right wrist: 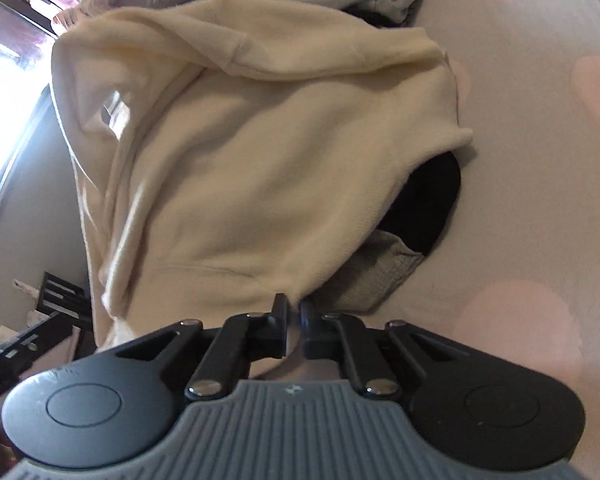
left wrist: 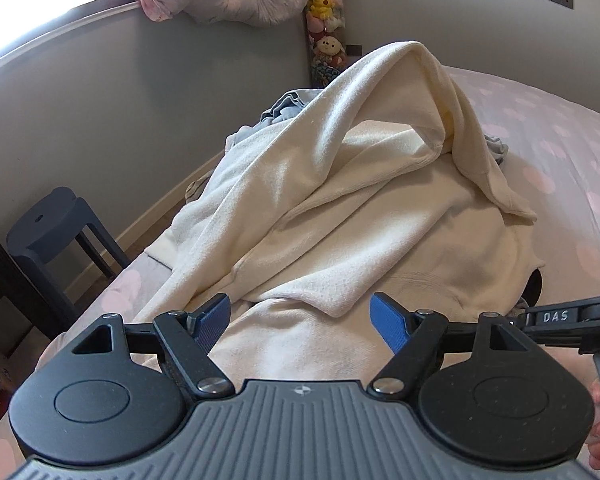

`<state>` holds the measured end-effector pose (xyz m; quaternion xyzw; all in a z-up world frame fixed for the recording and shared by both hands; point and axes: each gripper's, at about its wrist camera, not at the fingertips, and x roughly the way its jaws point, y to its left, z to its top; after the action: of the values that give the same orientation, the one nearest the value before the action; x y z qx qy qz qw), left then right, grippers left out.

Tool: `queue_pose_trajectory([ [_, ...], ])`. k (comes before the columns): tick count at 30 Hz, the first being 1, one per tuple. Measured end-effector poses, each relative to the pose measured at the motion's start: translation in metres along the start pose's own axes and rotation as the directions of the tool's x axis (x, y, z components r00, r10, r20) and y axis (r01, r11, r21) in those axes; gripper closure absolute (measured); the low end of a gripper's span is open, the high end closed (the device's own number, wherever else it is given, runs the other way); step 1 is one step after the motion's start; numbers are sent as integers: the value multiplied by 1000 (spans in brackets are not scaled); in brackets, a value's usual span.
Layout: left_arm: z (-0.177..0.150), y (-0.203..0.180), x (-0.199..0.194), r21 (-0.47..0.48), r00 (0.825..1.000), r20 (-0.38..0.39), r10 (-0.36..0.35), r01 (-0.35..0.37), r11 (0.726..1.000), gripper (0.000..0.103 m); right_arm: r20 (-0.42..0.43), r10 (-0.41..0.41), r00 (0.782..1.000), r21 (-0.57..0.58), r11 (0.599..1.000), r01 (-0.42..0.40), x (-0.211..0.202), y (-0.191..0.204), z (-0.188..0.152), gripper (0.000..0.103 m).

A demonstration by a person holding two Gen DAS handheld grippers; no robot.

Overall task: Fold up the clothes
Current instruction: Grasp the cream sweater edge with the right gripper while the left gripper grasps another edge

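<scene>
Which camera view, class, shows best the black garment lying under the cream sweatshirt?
The right wrist view. There the black garment shows as a broad dark patch poking out from under the cream sweatshirt, on the bed cover. The left wrist view catches only a small dark sliver at the sweatshirt's edge.

We find both views mounted behind their own fingers, angled down onto the bed (left wrist: 560, 168). The left view looks across the cream garment (left wrist: 340, 200) toward the wall (left wrist: 140, 80). The right view sits close over its hem (right wrist: 260, 184), rolled sideways. Both share that garment.
</scene>
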<state>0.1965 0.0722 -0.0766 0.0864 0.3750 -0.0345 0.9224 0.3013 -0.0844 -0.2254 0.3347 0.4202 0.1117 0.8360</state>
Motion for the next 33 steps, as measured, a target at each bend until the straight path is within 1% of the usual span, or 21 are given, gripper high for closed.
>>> queue_pose_trajectory([
  [1, 1, 0, -1, 7, 1000, 1, 3, -3, 1000, 26, 26, 4, 1000, -20, 1000, -3, -9, 6, 0, 96],
  [4, 6, 0, -7, 37, 1000, 15, 27, -28, 999, 26, 119, -26, 992, -88, 995, 37, -48, 20, 5, 96],
  [6, 11, 0, -13, 54, 999, 23, 35, -37, 998, 26, 152, -23, 988, -83, 996, 36, -72, 21, 11, 97],
  [7, 14, -1, -17, 61, 999, 31, 36, -38, 997, 26, 190, -53, 980, -106, 992, 74, -83, 21, 10, 97],
  [8, 17, -2, -22, 68, 999, 40, 36, -39, 997, 26, 239, -87, 967, -133, 984, 121, -95, 23, 10, 97],
  [9, 20, -4, -27, 78, 998, 54, 38, -42, 996, 26, 276, -100, 956, -143, 979, 144, -106, 18, 10, 97],
  [11, 26, -10, -37, 101, 996, 75, 38, -46, 994, 26, 273, -80, 959, -99, 989, 111, -125, 6, 14, 97],
  [14, 34, -21, -52, 145, 994, 101, 32, -46, 988, 26, 314, -82, 946, -117, 985, 124, -151, 0, 8, 98],
  [15, 38, -26, -56, 166, 993, 113, 27, -46, 985, 26, 342, -98, 934, -136, 979, 153, -161, 0, 2, 103],
  [17, 45, -35, -64, 201, 990, 137, 19, -47, 978, 26, 450, -192, 872, -109, 958, 267, -184, -7, 0, 103],
  [18, 49, -39, -66, 216, 989, 147, 13, -45, 975, 26, 463, -207, 862, -73, 960, 270, -196, -18, 4, 103],
  [21, 64, -54, -65, 272, 988, 151, -27, -15, 962, 26, 393, -207, 896, -15, 973, 231, -222, -53, 15, 103],
  [23, 73, -65, -58, 324, 987, 151, -51, -1, 946, 26, 346, -197, 917, 4, 978, 208, -232, -68, 15, 103],
  [25, 81, -77, -51, 388, 985, 155, -70, 4, 922, 26, 303, -167, 938, 10, 985, 172, -232, -74, 10, 101],
  [26, 82, -84, -49, 433, 983, 169, -77, -4, 901, 26, 285, -149, 947, 10, 988, 152, -230, -75, 7, 97],
  [28, 85, -99, -44, 520, 976, 197, -94, -23, 854, 26, 253, -114, 961, 5, 993, 117, -223, -73, 2, 96],
  [29, 86, -106, -42, 562, 972, 211, -103, -34, 826, 26, 234, -100, 967, -6, 995, 104, -217, -71, 0, 93],
  [30, 88, -113, -40, 602, 968, 223, -113, -46, 797, 26, 216, -91, 972, -19, 995, 97, -209, -65, -3, 84],
  [31, 88, -121, -37, 642, 964, 235, -124, -58, 764, 26, 199, -83, 976, -31, 995, 91, -200, -60, -4, 69],
  [32, 87, -129, -34, 689, 961, 242, -137, -71, 722, 25, 182, -71, 981, -45, 996, 80, -192, -56, -4, 64],
  [33, 85, -138, -30, 733, 957, 246, -151, -82, 675, 25, 165, -59, 985, -60, 996, 69, -183, -51, -4, 63],
])
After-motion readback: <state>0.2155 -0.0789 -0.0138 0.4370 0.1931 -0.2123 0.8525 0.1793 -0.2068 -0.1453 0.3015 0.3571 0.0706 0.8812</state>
